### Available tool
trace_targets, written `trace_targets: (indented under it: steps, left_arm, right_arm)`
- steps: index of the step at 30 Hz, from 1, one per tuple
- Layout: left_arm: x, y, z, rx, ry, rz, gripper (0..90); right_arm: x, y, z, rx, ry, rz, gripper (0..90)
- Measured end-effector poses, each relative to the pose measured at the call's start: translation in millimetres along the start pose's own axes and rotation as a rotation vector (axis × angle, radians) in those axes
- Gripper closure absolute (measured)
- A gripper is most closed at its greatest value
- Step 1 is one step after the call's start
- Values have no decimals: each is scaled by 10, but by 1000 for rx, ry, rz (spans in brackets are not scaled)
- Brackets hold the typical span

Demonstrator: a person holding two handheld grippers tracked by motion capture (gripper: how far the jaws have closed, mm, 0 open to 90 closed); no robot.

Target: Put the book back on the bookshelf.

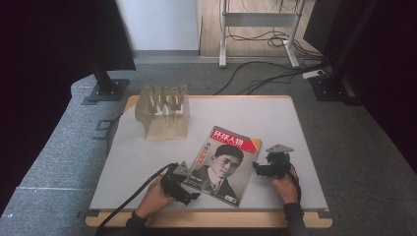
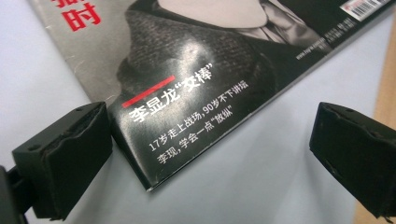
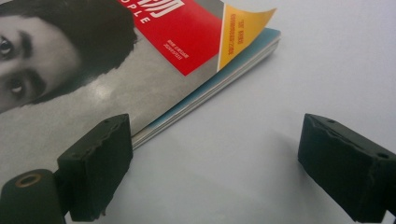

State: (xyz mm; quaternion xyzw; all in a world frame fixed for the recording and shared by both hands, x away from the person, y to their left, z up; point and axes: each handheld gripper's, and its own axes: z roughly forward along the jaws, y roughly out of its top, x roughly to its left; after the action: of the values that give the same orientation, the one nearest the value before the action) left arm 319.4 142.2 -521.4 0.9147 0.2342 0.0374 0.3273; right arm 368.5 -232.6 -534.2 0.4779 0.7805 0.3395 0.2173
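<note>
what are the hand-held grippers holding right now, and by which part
Nothing is held. The left hand-held gripper stands open at the near corner of the magazine; the right hand-held gripper stands open at its page edge.

The magazine (image 1: pixel 225 164) carries its title in white Chinese characters on a red band at the top of the cover, reading 环球人物 in the high view. In the right gripper view the same red band (image 3: pixel 184 32) shows the white letters "PLE" from a longer English word, with a line of small print below it too fine to read. In the left gripper view the cover's lower corner (image 2: pixel 187 116) reads 李昱龙"交棒" under a red bar, then 17岁走上战场,90岁不下讲坛 and 李现,学会一点"放纵". A barcode (image 2: pixel 362 5) sits at the far corner, its digits unreadable.
</note>
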Motion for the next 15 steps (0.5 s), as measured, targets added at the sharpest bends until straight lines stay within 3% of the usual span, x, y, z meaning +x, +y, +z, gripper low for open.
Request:
trace_targets:
  steps: [7, 11, 13, 14, 15]
  left_arm:
    - [-140, -31, -5, -7, -21, 11, 0]
    - [-131, -32, -24, -11, -25, 16, 0]
    - [-107, -34, -62, -32, 65, 25, 0]
    - [-61, -44, -106, -45, 144, 24, 0]
    - [-61, -44, -106, -45, 144, 24, 0]
  right_arm:
    - [-65, 62, 72, 6, 9, 11, 96]
    - [-77, 75, 87, 7, 14, 11, 95]
    - [-79, 73, 87, 5, 17, 10, 96]
    - [-79, 73, 87, 6, 17, 10, 95]
    - [-80, 74, 87, 6, 17, 9, 95]
